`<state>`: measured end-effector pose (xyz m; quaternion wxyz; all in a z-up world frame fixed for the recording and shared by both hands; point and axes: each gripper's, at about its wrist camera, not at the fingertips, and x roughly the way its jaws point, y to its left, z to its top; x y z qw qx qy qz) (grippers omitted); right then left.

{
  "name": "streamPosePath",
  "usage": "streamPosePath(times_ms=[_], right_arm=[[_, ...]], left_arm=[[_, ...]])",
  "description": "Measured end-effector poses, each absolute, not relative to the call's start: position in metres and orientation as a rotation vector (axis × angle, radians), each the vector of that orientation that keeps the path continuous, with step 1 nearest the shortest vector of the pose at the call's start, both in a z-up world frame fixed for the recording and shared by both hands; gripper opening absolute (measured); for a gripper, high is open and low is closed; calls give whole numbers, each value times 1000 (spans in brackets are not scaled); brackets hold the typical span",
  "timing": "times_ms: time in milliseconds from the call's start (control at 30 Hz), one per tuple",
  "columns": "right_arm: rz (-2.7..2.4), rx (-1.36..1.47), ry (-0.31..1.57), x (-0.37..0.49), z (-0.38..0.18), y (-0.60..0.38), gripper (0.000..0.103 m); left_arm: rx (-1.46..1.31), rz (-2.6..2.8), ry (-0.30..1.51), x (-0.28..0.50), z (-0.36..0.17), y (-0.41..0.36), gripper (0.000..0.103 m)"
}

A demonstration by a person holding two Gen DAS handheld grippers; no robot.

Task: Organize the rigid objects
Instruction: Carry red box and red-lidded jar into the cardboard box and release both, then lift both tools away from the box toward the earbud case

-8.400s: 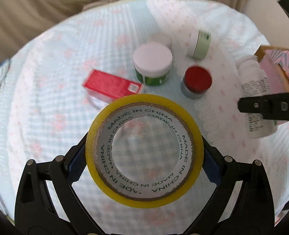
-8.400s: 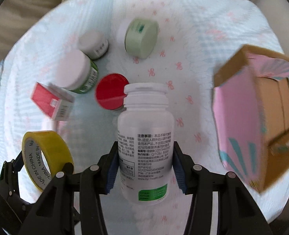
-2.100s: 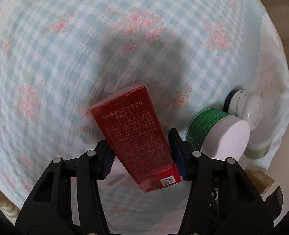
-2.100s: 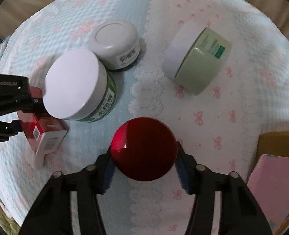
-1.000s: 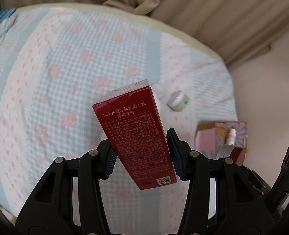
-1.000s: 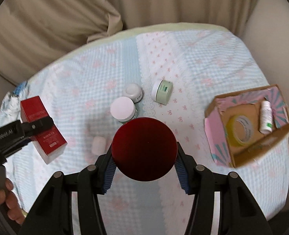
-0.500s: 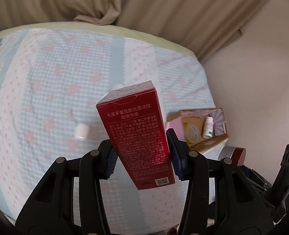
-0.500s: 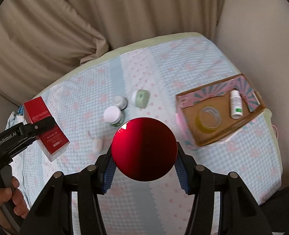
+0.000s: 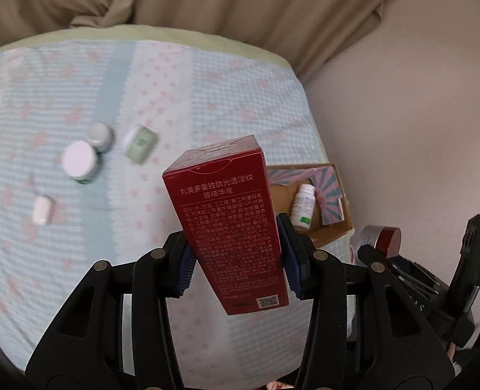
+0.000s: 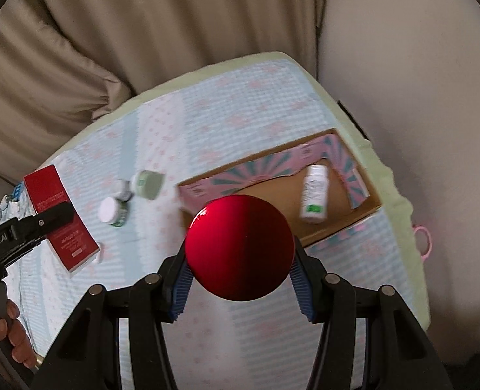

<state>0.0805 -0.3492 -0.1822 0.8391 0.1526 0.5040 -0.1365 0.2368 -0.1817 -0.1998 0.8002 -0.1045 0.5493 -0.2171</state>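
My left gripper is shut on a red carton and holds it high above the bed; the carton also shows in the right wrist view. My right gripper is shut on a red-lidded jar, held in the air in front of the open cardboard box. A white bottle lies inside the box. The jar's side shows at the right of the left wrist view. The box's lower left part is hidden behind the jar.
On the checked bedspread lie a white-lidded green jar, a small white jar, a pale green tub and a small white object. Beige curtains and a wall stand behind the bed.
Both grippers have moved right towards the box with their loads still gripped. The box now looms larger in the right wrist view. The loose jars have slid left in both views.
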Motion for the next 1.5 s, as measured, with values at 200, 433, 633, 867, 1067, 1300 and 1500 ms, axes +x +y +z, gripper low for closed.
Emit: streamPosePath(times_ms=[200,433,633,867,1067,1300,1500], right_arm=[[-250,313,1122,101,-211,-411,50],[-167,333,1201,142,-260,-455,50],[-114,406,1236,174,-300,-475,50],[-98,495,1280,193,-343,-490,50],[-33,614,1272,196,-354,-499,94],[-104,606,1175,173,-327,-511,103],[-121,553,1168,161,-307,-504,103]], left_arm=[[-176,-440,1226,244,-240,-247,42],[-89,-419,1297,260,-295,-301,42],[9,-411,1342,278,-340,-335,42],[101,-420,1390,286,-373,-352,42],[145,-460,1351,284,-360,-355,103],[158,-443,1308,267,-348,-331,103],[113,-432,1286,256,-330,-311,103]])
